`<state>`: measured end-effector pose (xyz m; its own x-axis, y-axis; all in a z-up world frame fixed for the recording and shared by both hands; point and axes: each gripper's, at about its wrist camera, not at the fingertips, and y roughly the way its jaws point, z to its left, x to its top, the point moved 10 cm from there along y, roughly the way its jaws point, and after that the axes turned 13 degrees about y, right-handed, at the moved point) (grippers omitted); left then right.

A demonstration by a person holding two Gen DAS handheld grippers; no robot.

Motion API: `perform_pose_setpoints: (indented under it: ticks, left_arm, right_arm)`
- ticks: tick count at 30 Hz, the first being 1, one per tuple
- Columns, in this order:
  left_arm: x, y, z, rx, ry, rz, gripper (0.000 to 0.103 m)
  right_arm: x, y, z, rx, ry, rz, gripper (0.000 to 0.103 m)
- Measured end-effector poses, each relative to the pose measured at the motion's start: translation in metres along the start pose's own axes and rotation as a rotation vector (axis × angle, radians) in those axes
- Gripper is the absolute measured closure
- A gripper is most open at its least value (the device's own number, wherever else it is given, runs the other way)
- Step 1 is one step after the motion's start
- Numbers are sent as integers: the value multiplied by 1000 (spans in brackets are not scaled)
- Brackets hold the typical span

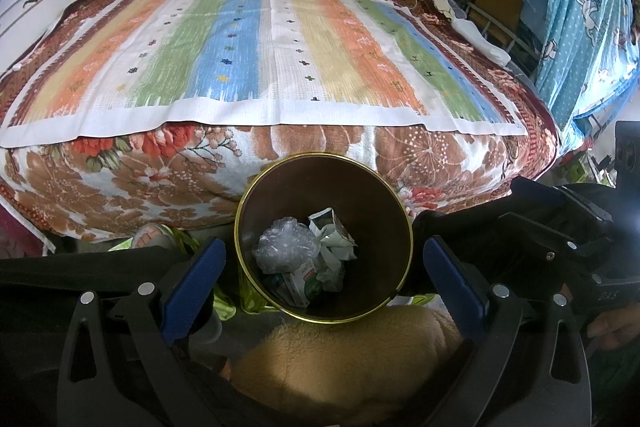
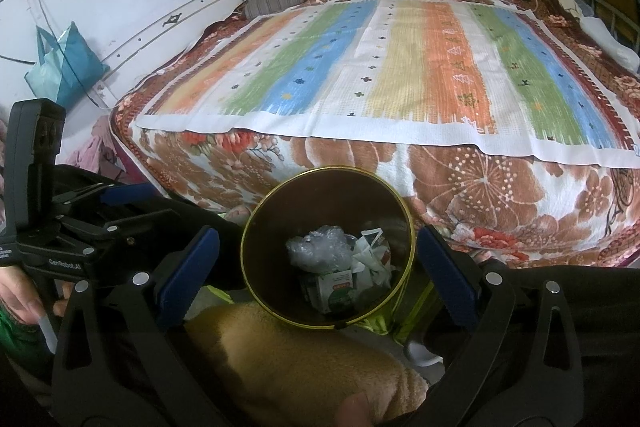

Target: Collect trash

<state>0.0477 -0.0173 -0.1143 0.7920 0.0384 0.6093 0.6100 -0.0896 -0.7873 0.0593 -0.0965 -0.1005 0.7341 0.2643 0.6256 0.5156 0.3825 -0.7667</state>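
Both claws hang over a round bin (image 1: 384, 187) with a gold rim. The bin stands on the floor, right up against the foot of a bed (image 1: 276, 155).

The left claw (image 1: 324, 267) is spread wide. Its two blue pads (image 1: 192, 279) sit on either side of the bin, and nothing is between them. The right claw (image 2: 318, 263) is spread wide too, and it holds nothing.

The trash lies at the bottom of the bin. There is a ball of clear plastic (image 1: 286, 247), some crumpled white paper (image 1: 334, 239), and a small box (image 1: 298, 281) with green and red on it. The print on the box is too blurry to read.

A fuzzy tan thing (image 1: 348, 363) lies just below the bin, near the claws. It may be a slipper or a soft toy, but I cannot tell which.

The bed has a flower blanket on it. A striped cloth (image 1: 256, 47) in orange, green, blue and yellow lies flat on top. A blue bag (image 2: 66, 63) hangs on the wall to the left of the bed.

In the right view, a hand (image 2: 20, 295) grips the handle of the left claw.
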Motion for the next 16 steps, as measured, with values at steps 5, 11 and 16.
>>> perform_pose_setpoints:
  ticks: [5, 11, 16]
  left_arm:
    - [0, 0, 0, -3, -1, 0, 6]
    - [-2, -1, -5, -20, 0, -5, 6]
    - [-3, -2, -11, -17, 7, -3, 6]
  right_arm:
    - [0, 0, 0, -1, 0, 1, 9]
    - [0, 0, 0, -1, 0, 1, 9]
    - [-4, 0, -1, -7, -2, 4, 9]
